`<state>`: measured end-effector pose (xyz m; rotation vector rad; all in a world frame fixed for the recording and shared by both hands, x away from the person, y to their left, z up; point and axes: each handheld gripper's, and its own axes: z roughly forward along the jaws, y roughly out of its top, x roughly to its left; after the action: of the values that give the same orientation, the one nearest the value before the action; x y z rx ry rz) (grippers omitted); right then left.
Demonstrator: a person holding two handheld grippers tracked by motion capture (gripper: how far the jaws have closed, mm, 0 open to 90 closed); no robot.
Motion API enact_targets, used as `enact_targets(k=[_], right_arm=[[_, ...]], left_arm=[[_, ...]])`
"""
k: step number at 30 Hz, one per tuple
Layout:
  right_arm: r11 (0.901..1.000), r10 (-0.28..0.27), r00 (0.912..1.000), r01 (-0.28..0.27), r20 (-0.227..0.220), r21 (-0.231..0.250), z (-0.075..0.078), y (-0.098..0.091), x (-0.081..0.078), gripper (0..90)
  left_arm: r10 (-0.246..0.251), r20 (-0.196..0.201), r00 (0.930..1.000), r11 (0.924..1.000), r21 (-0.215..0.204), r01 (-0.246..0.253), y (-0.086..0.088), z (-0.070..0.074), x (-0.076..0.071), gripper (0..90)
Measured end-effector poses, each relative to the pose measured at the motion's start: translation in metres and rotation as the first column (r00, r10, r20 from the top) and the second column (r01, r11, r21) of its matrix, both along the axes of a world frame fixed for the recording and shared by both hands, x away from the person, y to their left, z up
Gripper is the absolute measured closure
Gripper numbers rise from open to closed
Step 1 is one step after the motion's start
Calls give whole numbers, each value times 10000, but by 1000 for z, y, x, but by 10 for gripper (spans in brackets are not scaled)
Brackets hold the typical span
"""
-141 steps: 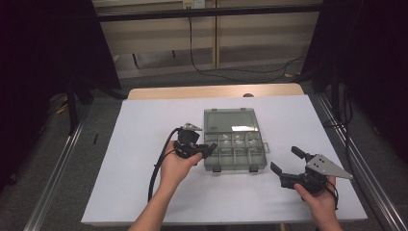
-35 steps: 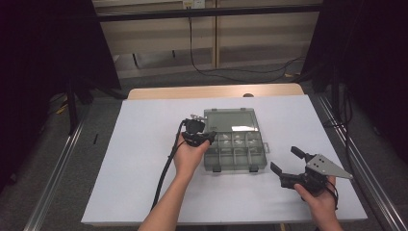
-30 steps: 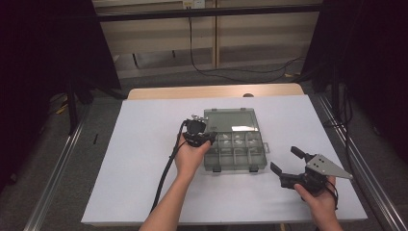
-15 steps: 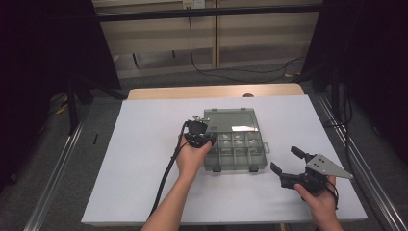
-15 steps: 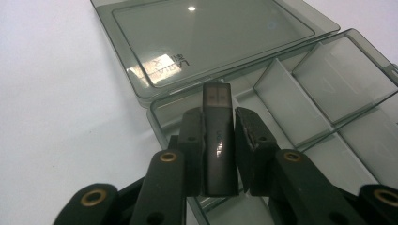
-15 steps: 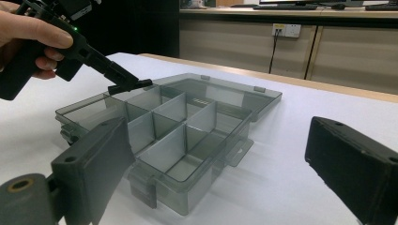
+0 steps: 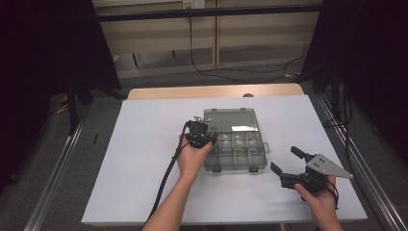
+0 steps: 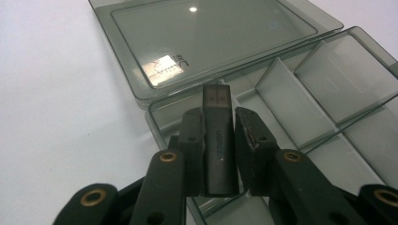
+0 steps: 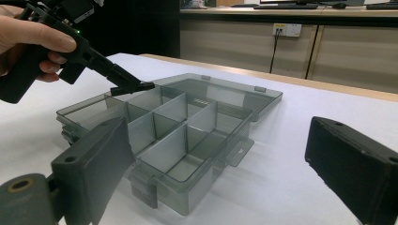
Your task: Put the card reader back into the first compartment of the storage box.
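A: Two grippers appear in this figure. The left gripper (image 8: 220, 140) pinches a dark USB stick (image 8: 218, 140) by its long flanks, metal plug end pointing away from us, over the near-left corner cell of a smoky plastic organizer box (image 7: 240, 149). In the high view that gripper (image 7: 204, 139) sits at the box's nine o'clock edge.

B: And the right gripper (image 7: 288, 163)?

A: Its jaws stand wide apart with nothing between them; it rests on the white table (image 7: 144, 144) at roughly four o'clock from the box, well clear of it.

B: How do we expect the stick to handle?

A: We judge it light, rigid and smooth-shelled, so it may slip or swivel if squeezed near one end. The present hold, mid-body across the narrow width, looks the sound one; the plug end should stay free.

B: What surrounds it?

A: The box's hinged lid (image 8: 211, 42) lies open flat at twelve o'clock, bearing a small printed label. Thin upright dividers (image 9: 176, 110) split the tray into cells, all of which look empty from here. In the right gripper view the stick's tip (image 9: 141, 86) hovers just above the rim.

B: Any obstruction?

A: We judge the rim and divider walls the chief one: they are thin and probably brittle, and the box is light enough to skid if nudged. The left gripper's cable (image 7: 166, 178) trails toward six o'clock, away from the work.
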<state>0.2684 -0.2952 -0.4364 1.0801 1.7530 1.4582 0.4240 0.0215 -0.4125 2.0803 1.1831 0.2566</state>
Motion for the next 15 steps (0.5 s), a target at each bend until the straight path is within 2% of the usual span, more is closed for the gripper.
enact_targets(k=[10,15], right_arm=[[10000,19,10000,-19,-13,4,0,0,0,69],[10000,13,10000,-13,-9,4,0,0,0,69]], left_arm=[[22,77,10000,10000,45,-22,0,0,0,731],[18,244,9997,10000,5,-18,-1,2,-1,657]])
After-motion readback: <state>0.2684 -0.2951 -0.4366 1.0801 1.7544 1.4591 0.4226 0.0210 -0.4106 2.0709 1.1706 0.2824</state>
